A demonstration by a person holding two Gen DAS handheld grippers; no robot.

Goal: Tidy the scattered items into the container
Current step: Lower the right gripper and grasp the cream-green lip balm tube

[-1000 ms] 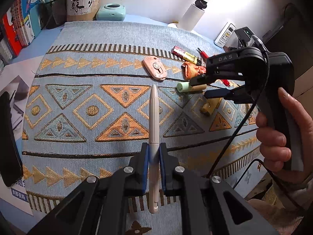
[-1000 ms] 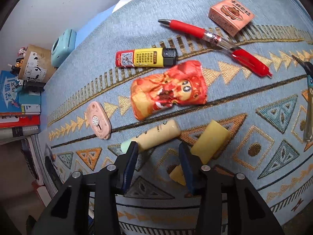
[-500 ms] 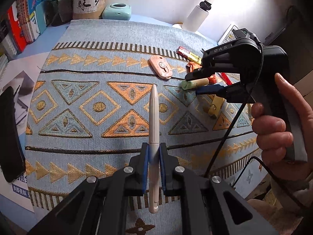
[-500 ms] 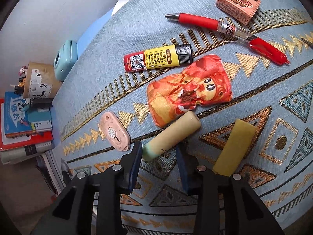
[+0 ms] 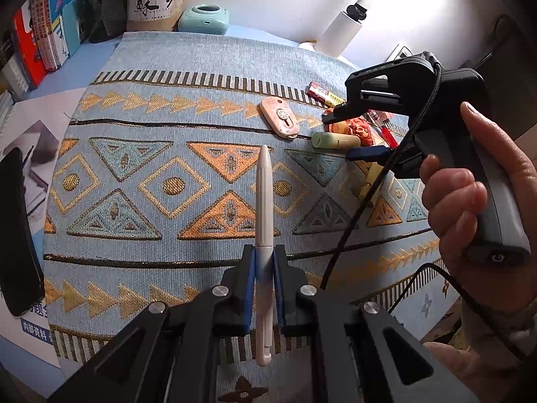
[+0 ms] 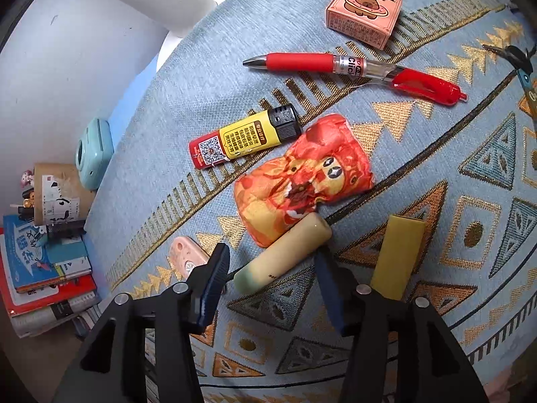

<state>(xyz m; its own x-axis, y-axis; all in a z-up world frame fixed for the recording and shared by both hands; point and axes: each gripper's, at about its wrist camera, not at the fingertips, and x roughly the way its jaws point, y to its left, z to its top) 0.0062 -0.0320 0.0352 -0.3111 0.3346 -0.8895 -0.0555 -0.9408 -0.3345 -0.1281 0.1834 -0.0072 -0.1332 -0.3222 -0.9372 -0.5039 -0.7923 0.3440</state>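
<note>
The left gripper [image 5: 264, 270] has its fingers clenched on a slim white plastic pen [image 5: 263, 201] held above the patterned blue woven surface [image 5: 188, 67]; the right gripper [image 6: 272, 285] is spread wide around a cream cylindrical tube [image 6: 282, 257] lying beside an orange crumpled snack packet [image 6: 302, 178].

My left gripper [image 5: 263, 270] is matte black, its two fingers faced with blue pads [image 5: 249, 288] and pinned by round silver screws. My right gripper [image 5: 352, 134] has a black head above a grey handle, and a thin black cable runs beside that handle. My right hand [image 5: 470, 194] wraps the handle.
</note>
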